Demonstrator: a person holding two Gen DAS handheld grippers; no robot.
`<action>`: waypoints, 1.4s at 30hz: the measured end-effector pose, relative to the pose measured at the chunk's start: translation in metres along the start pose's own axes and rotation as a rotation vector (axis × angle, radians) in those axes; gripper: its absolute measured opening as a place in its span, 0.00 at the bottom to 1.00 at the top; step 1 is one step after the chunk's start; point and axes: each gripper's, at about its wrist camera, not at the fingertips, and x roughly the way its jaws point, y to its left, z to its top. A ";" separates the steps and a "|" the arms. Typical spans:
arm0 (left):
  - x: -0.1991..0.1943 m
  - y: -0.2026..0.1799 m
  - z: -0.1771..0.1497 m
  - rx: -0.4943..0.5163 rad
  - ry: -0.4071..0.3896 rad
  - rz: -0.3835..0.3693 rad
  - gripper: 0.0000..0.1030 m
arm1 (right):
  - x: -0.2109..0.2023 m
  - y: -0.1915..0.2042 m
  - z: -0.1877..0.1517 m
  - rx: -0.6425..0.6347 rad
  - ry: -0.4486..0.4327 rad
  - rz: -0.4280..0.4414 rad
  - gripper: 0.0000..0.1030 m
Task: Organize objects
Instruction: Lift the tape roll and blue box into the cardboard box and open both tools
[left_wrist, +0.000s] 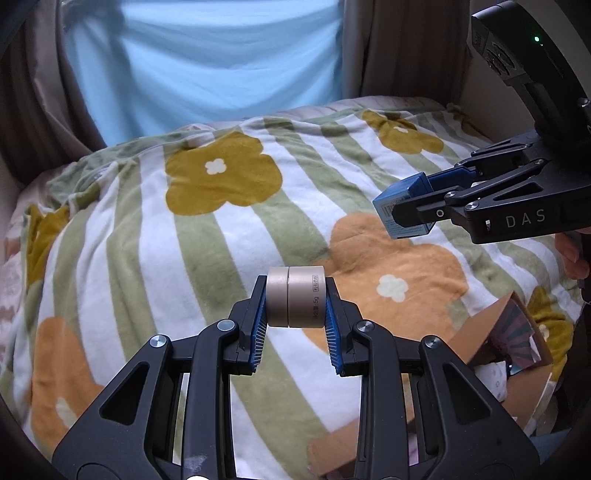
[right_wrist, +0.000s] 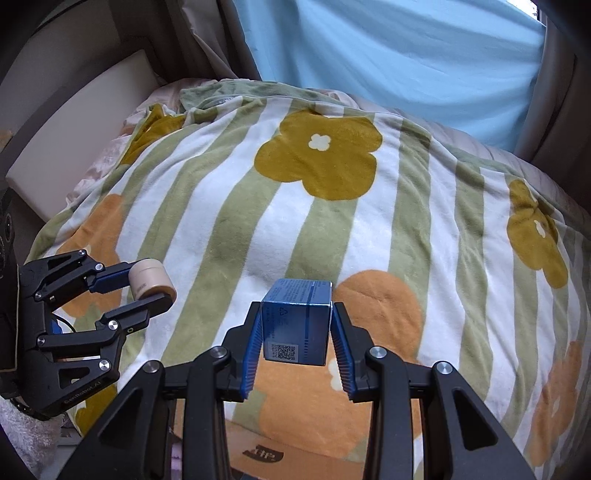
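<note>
the right gripper (left_wrist: 400, 218) has "das" in pale letters on its black body; the left gripper (right_wrist: 162, 282) has "genrobot.ai" along its lower link; the jar (left_wrist: 295, 297) has a side label ending in "5g"; the blue box (right_wrist: 297, 321) has a qr code and a recycling triangle, its small print too fine to read

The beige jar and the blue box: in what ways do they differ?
The beige jar is a round cylinder with a seam around it; the blue box is square-edged and printed with a QR code. The left gripper clamps the jar by its flat ends; the right gripper clamps the box by its side faces. Both are held above the flowered blanket.
</note>
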 end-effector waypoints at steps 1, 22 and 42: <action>-0.008 -0.005 -0.004 -0.011 -0.001 0.006 0.24 | -0.006 0.001 -0.005 0.000 -0.001 0.006 0.32; -0.069 -0.104 -0.134 -0.311 0.118 0.146 0.24 | -0.048 0.025 -0.160 -0.053 0.155 0.108 0.32; -0.052 -0.112 -0.186 -0.486 0.204 0.255 0.24 | -0.011 0.044 -0.224 -0.072 0.276 0.174 0.32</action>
